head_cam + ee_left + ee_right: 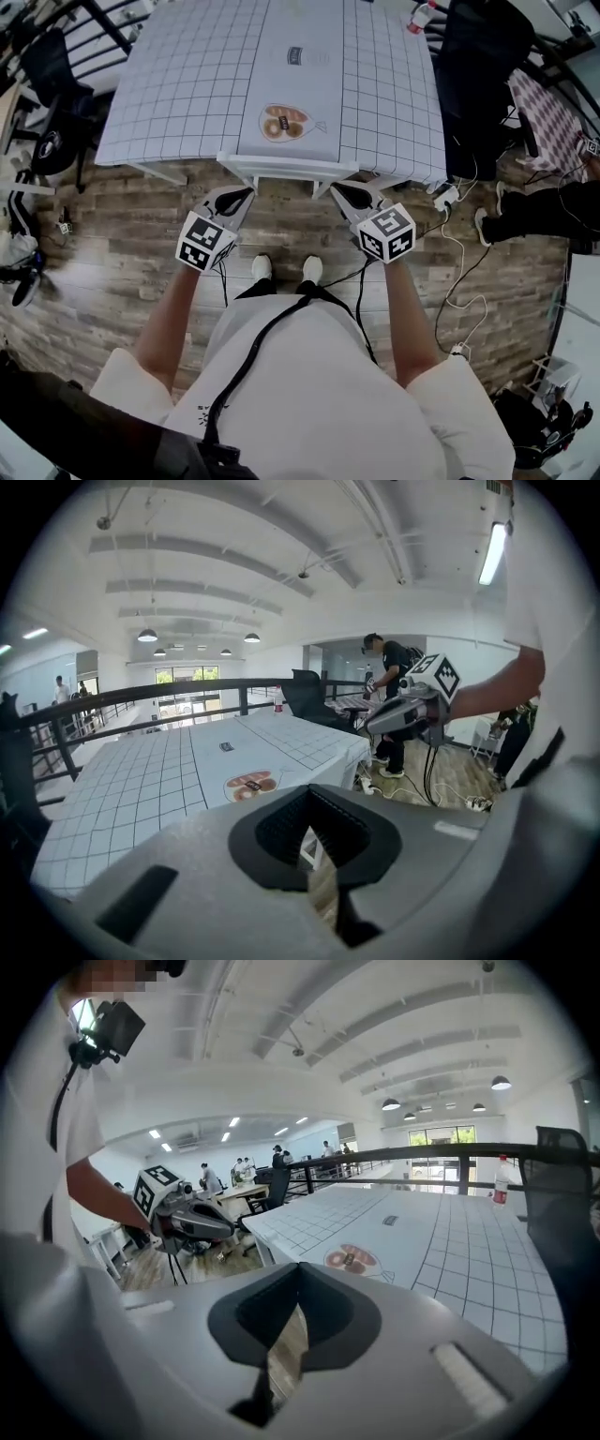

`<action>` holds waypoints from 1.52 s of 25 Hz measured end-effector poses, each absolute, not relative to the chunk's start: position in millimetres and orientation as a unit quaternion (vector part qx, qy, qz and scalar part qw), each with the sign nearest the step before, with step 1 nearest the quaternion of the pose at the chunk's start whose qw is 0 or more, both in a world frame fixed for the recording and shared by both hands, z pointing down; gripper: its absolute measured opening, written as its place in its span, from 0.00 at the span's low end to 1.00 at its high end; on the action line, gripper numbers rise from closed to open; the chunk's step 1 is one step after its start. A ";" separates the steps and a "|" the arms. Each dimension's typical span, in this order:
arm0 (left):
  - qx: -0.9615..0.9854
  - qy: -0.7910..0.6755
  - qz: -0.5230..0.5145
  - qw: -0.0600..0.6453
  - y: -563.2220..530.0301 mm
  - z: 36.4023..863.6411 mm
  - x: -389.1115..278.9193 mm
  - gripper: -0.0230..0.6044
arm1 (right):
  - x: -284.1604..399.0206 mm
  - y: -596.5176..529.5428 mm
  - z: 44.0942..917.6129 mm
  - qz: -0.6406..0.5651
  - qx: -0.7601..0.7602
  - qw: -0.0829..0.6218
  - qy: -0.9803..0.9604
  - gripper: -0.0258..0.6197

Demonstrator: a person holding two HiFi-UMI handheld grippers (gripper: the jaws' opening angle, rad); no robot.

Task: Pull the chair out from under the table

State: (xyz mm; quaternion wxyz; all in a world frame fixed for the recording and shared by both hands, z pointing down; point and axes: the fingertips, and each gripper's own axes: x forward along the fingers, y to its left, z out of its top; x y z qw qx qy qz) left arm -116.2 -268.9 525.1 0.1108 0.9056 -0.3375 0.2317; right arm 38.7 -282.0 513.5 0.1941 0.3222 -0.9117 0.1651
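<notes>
Starting at the chair (286, 169): white, tucked under the gridded table (178, 84), only its top rail showing at the near edge. By my read the pull has not begun, so all the drawing-out is left to you. Your left gripper (247, 193) sits just short of the rail's left end, your right gripper (336, 187) just short of its right end. Both have their jaws drawn together, clasping nothing. Contact with the rail: unclear.
</notes>
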 end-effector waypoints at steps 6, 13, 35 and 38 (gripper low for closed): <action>0.892 -0.323 0.306 0.072 -327.9 550.0 -112.2 0.05 | 40.4 -332.1 539.9 0.116 0.286 0.273 -0.911 0.05; 0.875 -0.273 0.401 0.008 -346.0 587.1 -103.1 0.06 | 33.7 -334.7 570.6 0.098 0.226 0.349 -0.904 0.06; 0.737 -0.023 0.669 -0.094 -363.8 695.9 -119.1 0.51 | 25.8 -362.6 663.8 -0.051 0.066 0.614 -0.785 0.39; 0.728 -0.021 0.679 -0.095 -367.0 702.7 -120.1 0.50 | 25.9 -362.7 673.1 -0.034 0.060 0.624 -0.778 0.36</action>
